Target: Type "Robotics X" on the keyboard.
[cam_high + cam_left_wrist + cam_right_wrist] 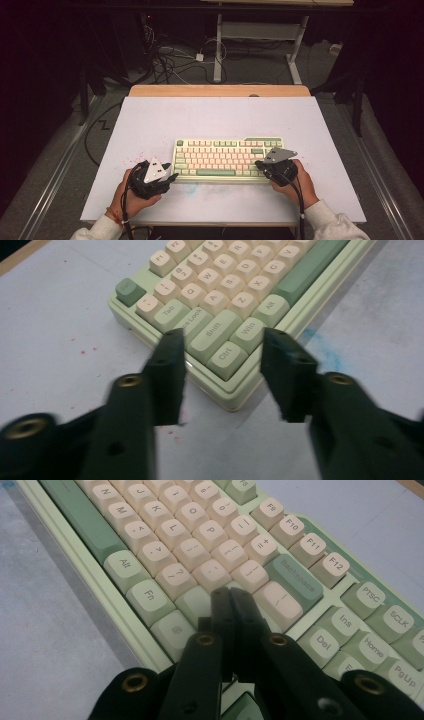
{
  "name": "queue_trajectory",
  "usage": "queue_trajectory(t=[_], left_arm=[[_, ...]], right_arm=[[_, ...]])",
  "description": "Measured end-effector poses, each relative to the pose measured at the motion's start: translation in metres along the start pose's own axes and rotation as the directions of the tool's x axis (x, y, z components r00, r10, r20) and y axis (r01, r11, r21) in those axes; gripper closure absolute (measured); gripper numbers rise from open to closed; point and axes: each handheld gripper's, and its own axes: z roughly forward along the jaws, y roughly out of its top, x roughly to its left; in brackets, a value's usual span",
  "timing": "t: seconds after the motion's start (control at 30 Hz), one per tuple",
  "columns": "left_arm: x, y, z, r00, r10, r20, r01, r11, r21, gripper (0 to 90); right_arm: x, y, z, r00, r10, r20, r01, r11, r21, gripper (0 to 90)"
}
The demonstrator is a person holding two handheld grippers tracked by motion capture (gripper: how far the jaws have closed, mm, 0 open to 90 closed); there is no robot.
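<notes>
The keyboard (227, 160), cream and green, lay square across the near half of the white table (150, 125), and both hands were on it. The left gripper (222, 342) sat at the keyboard's near left corner with its jaws apart; the corner, with the Ctrl and Win keys (248, 332), lay in the gap, and neither pad pressed it. The right gripper (232, 597) hung over the keyboard's right end with its jaws pressed together and nothing between them, the tips above the keys just below the green Backspace key (295, 582). Whether they touched a key, I could not tell. Red flecks (82, 351) dotted the table left of the keyboard.
</notes>
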Motion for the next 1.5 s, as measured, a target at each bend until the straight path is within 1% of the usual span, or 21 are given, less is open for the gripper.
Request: queue_trajectory(t=[0.03, 0.07, 0.1, 0.17, 0.2, 0.23, 0.37, 0.47, 0.5, 0.57, 0.63, 0.7, 0.73, 0.8, 0.83, 0.93, 1.1, 1.17, 1.33, 1.5], left_arm=[[0.001, 0.001, 0.000, 1.0000, -0.003, 0.006, 0.003, 1.0000, 0.007, 71.1], [0.001, 0.002, 0.000, 0.9999, -0.003, 0.011, 0.003, 0.9999, 0.013, 76.4], [0.002, 0.003, 0.000, 0.9998, -0.005, 0.019, 0.004, 0.9998, 0.019, 81.2], [0.003, 0.005, 0.000, 0.9996, -0.002, 0.027, 0.001, 0.9996, 0.029, 87.2], [0.003, 0.007, 0.000, 0.9997, 0.005, 0.022, -0.006, 0.9993, 0.038, 87.4], [0.003, 0.009, 0.000, 0.9998, 0.007, 0.021, -0.008, 0.9993, 0.037, 87.5], [0.005, 0.017, 0.002, 0.9998, 0.003, 0.018, -0.004, 0.9988, 0.050, 87.5], [0.007, 0.023, 0.004, 0.9996, -0.002, 0.029, 0.000, 0.9980, 0.063, 87.4], [0.007, 0.025, 0.005, 0.9993, -0.006, 0.038, 0.003, 0.9975, 0.071, 87.4], [0.007, 0.030, 0.008, 0.9991, -0.002, 0.041, -0.001, 0.9960, 0.089, 87.4], [0.008, 0.034, 0.011, 0.9985, -0.008, 0.055, 0.002, 0.9945, 0.104, 87.2], [0.007, 0.039, 0.015, 0.9983, 0.001, 0.059, -0.008, 0.9931, 0.117, 87.2], [0.006, 0.041, 0.017, 0.9985, 0.003, 0.055, -0.009, 0.9933, 0.115, 87.1], [0.006, 0.046, 0.020, 0.9981, 0.007, 0.061, -0.014, 0.9931, 0.116, 87.2], [0.006, 0.048, 0.022, 0.9984, 0.007, 0.056, -0.014, 0.9931, 0.116, 87.2], [0.006, 0.054, 0.030, 0.9978, 0.008, 0.065, -0.015, 0.9929, 0.118, 87.2], [0.002, 0.065, 0.043, 0.9953, 0.028, 0.092, -0.040, 0.9901, 0.134, 87.1], [0.000, 0.068, 0.048, 0.9952, 0.034, 0.092, -0.046, 0.9896, 0.136, 87.1], [-0.003, 0.072, 0.060, 0.9935, 0.051, 0.102, -0.068, 0.9837, 0.166, 86.2], [-0.003, 0.073, 0.066, 0.9933, 0.050, 0.104, -0.068, 0.9817, 0.178, 86.4]], right_arm=[[0.000, 0.000, 0.001, 1.0000, 0.001, -0.001, -0.001, 1.000, 0.000, 90.0], [0.001, -0.001, 0.002, 1.0000, -0.001, -0.005, 0.001, 1.000, 0.013, 90.0], [0.001, -0.001, 0.003, 1.0000, -0.002, -0.002, 0.002, 1.000, 0.007, 90.0], [0.002, -0.001, 0.003, 1.0000, -0.002, -0.002, 0.002, 1.000, 0.008, 90.0], [0.002, -0.001, 0.003, 1.0000, 0.000, -0.002, 0.000, 1.000, 0.005, 90.0], [0.002, -0.002, 0.003, 1.0000, 0.001, -0.002, -0.001, 1.000, 0.003, 90.0], [0.002, -0.002, 0.003, 1.0000, 0.003, -0.001, -0.003, 1.000, -0.002, 90.0], [0.002, -0.003, 0.003, 1.0000, 0.009, -0.001, -0.009, 1.000, -0.003, 90.0], [0.002, -0.003, 0.003, 0.9999, 0.010, -0.001, -0.010, 1.000, -0.004, 90.0], [0.002, -0.003, 0.003, 1.0000, 0.010, 0.001, -0.010, 1.000, -0.005, 90.0], [0.003, -0.003, 0.003, 0.9999, 0.011, 0.001, -0.011, 1.000, -0.005, 90.0], [0.003, -0.003, 0.003, 0.9999, 0.012, 0.002, -0.012, 1.000, -0.006, 90.0], [0.003, -0.003, 0.003, 0.9999, 0.013, 0.002, -0.013, 1.000, -0.006, 90.0], [0.003, -0.003, 0.003, 0.9999, 0.014, 0.004, -0.014, 1.000, -0.007, 90.0], [0.003, -0.003, 0.003, 0.9999, 0.013, 0.004, -0.013, 1.000, -0.007, 90.0], [0.003, -0.003, 0.003, 0.9999, 0.011, 0.004, -0.011, 1.000, -0.006, 90.0], [0.004, -0.003, 0.003, 0.9999, 0.001, 0.011, -0.001, 1.000, -0.005, 90.0], [0.004, -0.003, 0.003, 0.9999, 0.004, 0.010, -0.004, 1.000, -0.005, 90.0], [0.004, -0.003, 0.002, 0.9999, -0.001, 0.013, 0.001, 1.000, -0.003, 90.0], [0.005, -0.004, 0.002, 0.9999, -0.001, 0.015, 0.001, 1.000, -0.003, 90.0]])
